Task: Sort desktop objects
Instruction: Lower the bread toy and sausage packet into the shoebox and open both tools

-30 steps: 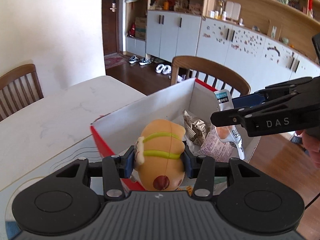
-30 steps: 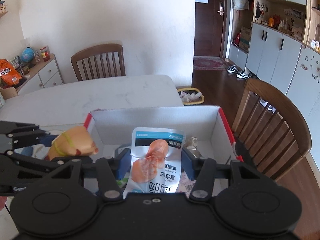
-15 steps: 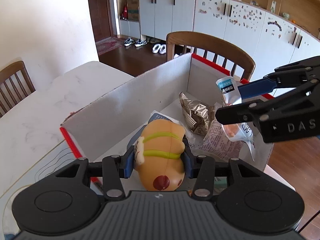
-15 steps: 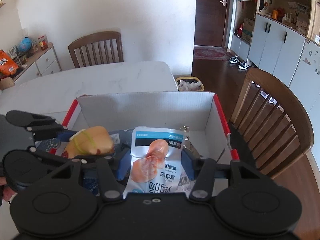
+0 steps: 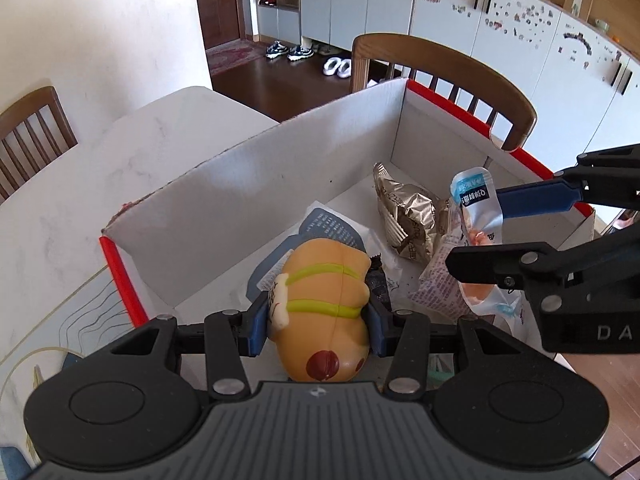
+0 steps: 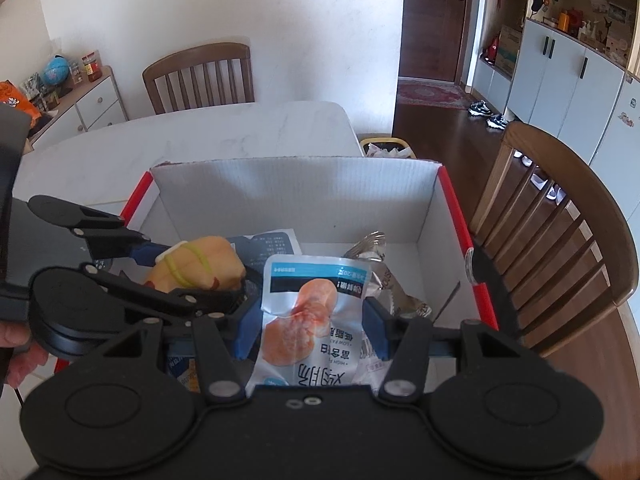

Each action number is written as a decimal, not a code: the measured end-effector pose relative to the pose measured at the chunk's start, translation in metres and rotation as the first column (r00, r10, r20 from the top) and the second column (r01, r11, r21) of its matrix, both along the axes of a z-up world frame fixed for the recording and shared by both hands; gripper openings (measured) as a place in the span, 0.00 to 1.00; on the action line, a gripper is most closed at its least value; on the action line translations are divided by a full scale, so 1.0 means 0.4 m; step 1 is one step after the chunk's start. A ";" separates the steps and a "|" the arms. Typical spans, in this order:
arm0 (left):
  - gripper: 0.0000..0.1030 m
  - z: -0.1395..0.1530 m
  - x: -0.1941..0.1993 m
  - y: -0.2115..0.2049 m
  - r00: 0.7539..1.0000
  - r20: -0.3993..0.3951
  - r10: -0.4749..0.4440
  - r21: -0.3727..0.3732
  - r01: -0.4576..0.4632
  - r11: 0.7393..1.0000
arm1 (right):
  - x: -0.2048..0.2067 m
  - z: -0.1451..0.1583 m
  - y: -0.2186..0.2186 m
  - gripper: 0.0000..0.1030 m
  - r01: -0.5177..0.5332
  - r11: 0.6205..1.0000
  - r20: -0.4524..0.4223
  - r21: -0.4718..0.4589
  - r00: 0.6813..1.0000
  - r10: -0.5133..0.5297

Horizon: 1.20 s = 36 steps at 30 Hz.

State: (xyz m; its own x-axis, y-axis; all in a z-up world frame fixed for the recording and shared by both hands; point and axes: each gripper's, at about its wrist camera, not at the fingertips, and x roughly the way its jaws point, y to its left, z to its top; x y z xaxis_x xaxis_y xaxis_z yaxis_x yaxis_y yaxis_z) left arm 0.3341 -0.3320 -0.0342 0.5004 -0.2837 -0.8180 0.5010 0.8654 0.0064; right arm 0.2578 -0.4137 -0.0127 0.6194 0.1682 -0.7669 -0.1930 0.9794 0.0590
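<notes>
The left gripper [image 5: 318,316] was closed on a squishy bun toy [image 5: 325,312] — tan, with two yellow-green bands — and its blue pads were pressed against the toy's sides. The toy was held over the near left part of an open cardboard box [image 5: 256,176] with red edges, which stood on a white table [image 5: 80,184].

The right gripper [image 6: 310,330] was closed on a chicken snack pouch [image 6: 308,312], gripped at both edges, with its printed face turned up and its top end over the box's interior. Both grippers were held side by side above the box, near one another but apart.

On the box floor a crinkled foil packet [image 5: 404,216] lay toward the far right corner, and a blue-and-white pouch [image 5: 320,228] lay flat beneath the toy. A wooden chair [image 6: 560,240] stood just beyond the box's right wall.
</notes>
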 end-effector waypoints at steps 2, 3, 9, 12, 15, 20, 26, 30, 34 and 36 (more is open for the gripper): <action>0.45 -0.004 0.001 -0.008 1.000 -0.002 0.001 0.019 -0.001 1.000 | 0.001 -0.001 -0.001 0.52 -0.004 1.000 -0.001 -0.001 1.000 0.004; 0.45 -0.006 0.004 -0.010 1.000 -0.008 0.005 0.023 -0.005 1.000 | 0.003 -0.002 -0.001 0.52 -0.004 1.000 -0.003 -0.002 1.000 0.004; 0.45 -0.022 0.030 -0.005 0.998 -0.066 0.023 0.003 -0.023 1.000 | 0.014 -0.012 -0.007 0.53 0.006 1.000 -0.013 0.003 1.000 -0.006; 0.45 -0.027 0.046 -0.006 0.994 -0.104 0.014 -0.003 -0.014 1.000 | 0.027 -0.027 -0.014 0.53 0.028 1.000 -0.030 0.011 0.999 -0.028; 0.45 -0.030 0.066 -0.002 0.989 -0.148 0.013 -0.031 -0.018 0.999 | 0.037 -0.036 -0.020 0.54 0.040 0.999 -0.041 0.021 0.998 -0.039; 0.45 -0.038 0.070 -0.003 0.980 -0.197 -0.016 -0.044 0.008 0.999 | 0.041 -0.041 -0.024 0.55 0.048 0.999 -0.050 0.024 0.998 -0.047; 0.62 -0.042 0.049 -0.015 0.977 -0.204 -0.061 -0.042 0.054 0.998 | 0.047 -0.044 -0.031 0.56 0.057 0.998 -0.062 0.030 0.997 -0.055; 0.72 -0.036 0.030 -0.017 0.973 -0.214 -0.083 -0.063 0.071 0.995 | 0.047 -0.044 -0.033 0.56 0.061 0.998 -0.063 0.033 0.996 -0.058; 0.74 -0.030 0.007 -0.019 0.971 -0.211 -0.109 -0.066 0.097 0.993 | 0.046 -0.043 -0.035 0.56 0.062 0.997 -0.063 0.035 0.996 -0.060; 0.74 -0.026 -0.005 -0.017 0.971 -0.206 -0.117 -0.070 0.105 0.992 | 0.045 -0.042 -0.036 0.56 0.065 0.997 -0.063 0.037 0.996 -0.062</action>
